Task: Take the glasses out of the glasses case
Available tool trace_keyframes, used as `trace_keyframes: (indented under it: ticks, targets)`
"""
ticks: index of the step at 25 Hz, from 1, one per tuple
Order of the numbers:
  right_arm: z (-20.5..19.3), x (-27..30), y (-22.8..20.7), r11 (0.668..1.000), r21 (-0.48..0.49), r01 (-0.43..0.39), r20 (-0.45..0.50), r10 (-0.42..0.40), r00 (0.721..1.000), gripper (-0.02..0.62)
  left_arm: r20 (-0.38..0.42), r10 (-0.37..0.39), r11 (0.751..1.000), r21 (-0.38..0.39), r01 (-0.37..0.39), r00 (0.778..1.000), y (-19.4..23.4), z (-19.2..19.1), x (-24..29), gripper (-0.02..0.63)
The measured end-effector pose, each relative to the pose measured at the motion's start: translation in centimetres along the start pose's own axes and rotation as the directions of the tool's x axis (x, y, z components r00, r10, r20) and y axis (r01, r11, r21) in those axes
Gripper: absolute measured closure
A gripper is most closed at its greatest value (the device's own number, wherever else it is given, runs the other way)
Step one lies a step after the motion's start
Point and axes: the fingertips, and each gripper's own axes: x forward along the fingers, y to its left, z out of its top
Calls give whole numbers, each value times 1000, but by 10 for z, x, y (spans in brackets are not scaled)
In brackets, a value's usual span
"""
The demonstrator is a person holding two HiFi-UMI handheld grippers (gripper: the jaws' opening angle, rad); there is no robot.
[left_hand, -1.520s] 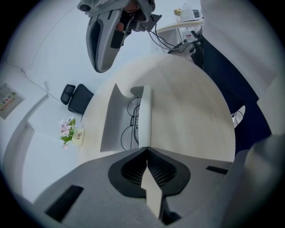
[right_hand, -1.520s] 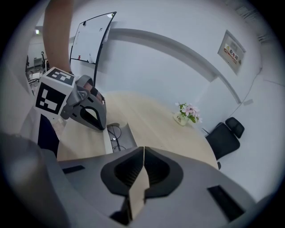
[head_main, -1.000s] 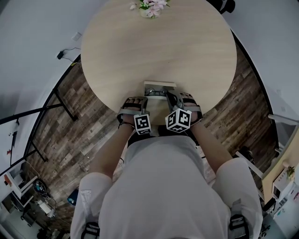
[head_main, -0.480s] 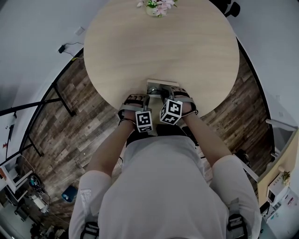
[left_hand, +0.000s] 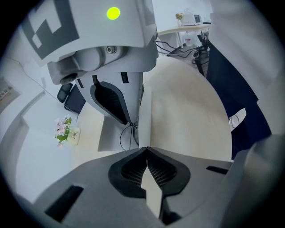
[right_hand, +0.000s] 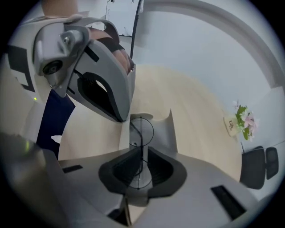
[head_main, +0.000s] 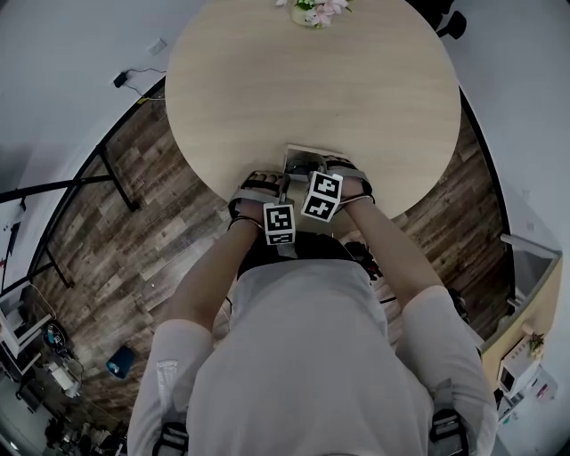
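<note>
An open pale glasses case (head_main: 303, 158) lies at the near edge of the round wooden table (head_main: 312, 80). My left gripper (head_main: 272, 189) (left_hand: 147, 151) is shut on the case's upright side wall (left_hand: 144, 118) and pins it. My right gripper (head_main: 322, 175) (right_hand: 141, 153) points steeply down into the case (right_hand: 164, 129). The thin black wire glasses (right_hand: 141, 133) run between its jaws, which are closing, with a narrow gap still showing at the pads. In the left gripper view one lens ring (left_hand: 120, 138) shows under the right gripper's dark finger (left_hand: 111, 100).
A small pot of pink flowers (head_main: 319, 11) (right_hand: 242, 118) stands at the far side of the table. A black chair (right_hand: 258, 164) sits beyond it. Wood-plank floor (head_main: 142, 223) surrounds the table, and the person's body is close against the near edge.
My right gripper has come down and leftward beside the left one, rolling as it went, and now has its jaws round the glasses in the case. The left gripper has stayed put.
</note>
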Motion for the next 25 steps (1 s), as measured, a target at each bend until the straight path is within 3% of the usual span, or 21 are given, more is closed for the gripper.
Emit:
trace_keyframes:
  ticks: [6, 10, 17, 25]
  targets:
    - [0, 10, 3, 994, -11, -109, -78, 108, 991, 568, 8, 5, 1000, 0, -5, 1000, 3, 0, -3, 601]
    - [2, 13, 3, 992, 0, -125, -98, 124, 987, 569, 10, 11, 1000, -6, -11, 1000, -1, -4, 1, 601]
    - [4, 4, 6, 999, -41, -3, -32, 2, 999, 572, 25, -4, 1000, 1, 4, 1000, -4, -2, -1, 601]
    - [6, -6, 10, 989, -55, 141, 37, -139, 990, 577, 59, -23, 999, 30, 21, 998, -4, -6, 0, 601]
